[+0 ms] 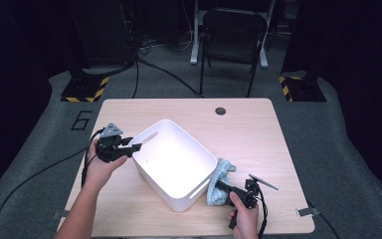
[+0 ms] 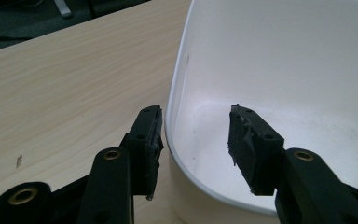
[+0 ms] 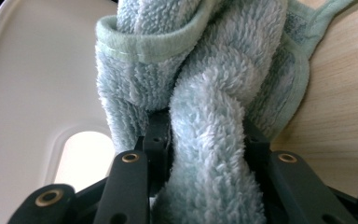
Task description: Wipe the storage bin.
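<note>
Right gripper view: towel (image 3: pixel 205 140) between fingers (image 3: pixel 156 140).

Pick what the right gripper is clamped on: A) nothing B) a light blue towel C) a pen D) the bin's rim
B: in the right gripper view the jaws of the right gripper pinch a fold of the light blue towel, which lies beside the white bin on the table.

I read one mark: a large dark numeral "6" (image 1: pixel 81 120) on the grey floor (image 1: pixel 40 124), just left of the table's (image 1: pixel 258 129) far corner. Nothing else legible from here.
</note>
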`<state>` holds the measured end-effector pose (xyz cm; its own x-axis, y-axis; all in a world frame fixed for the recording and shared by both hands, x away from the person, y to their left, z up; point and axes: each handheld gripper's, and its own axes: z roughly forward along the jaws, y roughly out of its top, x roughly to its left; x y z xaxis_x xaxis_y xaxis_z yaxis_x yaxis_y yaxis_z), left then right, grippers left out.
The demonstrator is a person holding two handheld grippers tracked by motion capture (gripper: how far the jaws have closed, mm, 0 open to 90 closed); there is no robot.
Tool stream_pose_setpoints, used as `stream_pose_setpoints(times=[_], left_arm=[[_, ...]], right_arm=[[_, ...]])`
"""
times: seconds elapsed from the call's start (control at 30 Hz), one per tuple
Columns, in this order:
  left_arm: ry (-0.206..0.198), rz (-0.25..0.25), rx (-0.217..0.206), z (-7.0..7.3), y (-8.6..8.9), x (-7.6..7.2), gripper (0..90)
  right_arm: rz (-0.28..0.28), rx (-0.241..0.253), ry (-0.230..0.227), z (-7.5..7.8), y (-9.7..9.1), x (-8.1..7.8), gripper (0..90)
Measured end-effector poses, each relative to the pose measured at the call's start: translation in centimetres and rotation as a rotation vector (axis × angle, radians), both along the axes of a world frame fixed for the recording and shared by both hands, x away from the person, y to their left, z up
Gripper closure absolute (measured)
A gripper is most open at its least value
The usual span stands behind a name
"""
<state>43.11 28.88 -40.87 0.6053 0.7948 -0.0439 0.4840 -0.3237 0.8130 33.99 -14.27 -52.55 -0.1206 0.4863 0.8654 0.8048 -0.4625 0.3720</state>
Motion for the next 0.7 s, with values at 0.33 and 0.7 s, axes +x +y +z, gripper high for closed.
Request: stream_pose_setpoints(times=[0.33,0.7], left_arm=[[0.006,-0.005,0.014,-0.2,-0.1,-0.5,64.4],[0.035,-0.018,-0.008,-0.3,0.6,-2.2,65.6]], right_arm=[[-0.001,0.004,0.001,0.1,-0.2,0.1,63.6],[-0.006,-0.017,0.000,0.1,-0.2,0.6,63.7]])
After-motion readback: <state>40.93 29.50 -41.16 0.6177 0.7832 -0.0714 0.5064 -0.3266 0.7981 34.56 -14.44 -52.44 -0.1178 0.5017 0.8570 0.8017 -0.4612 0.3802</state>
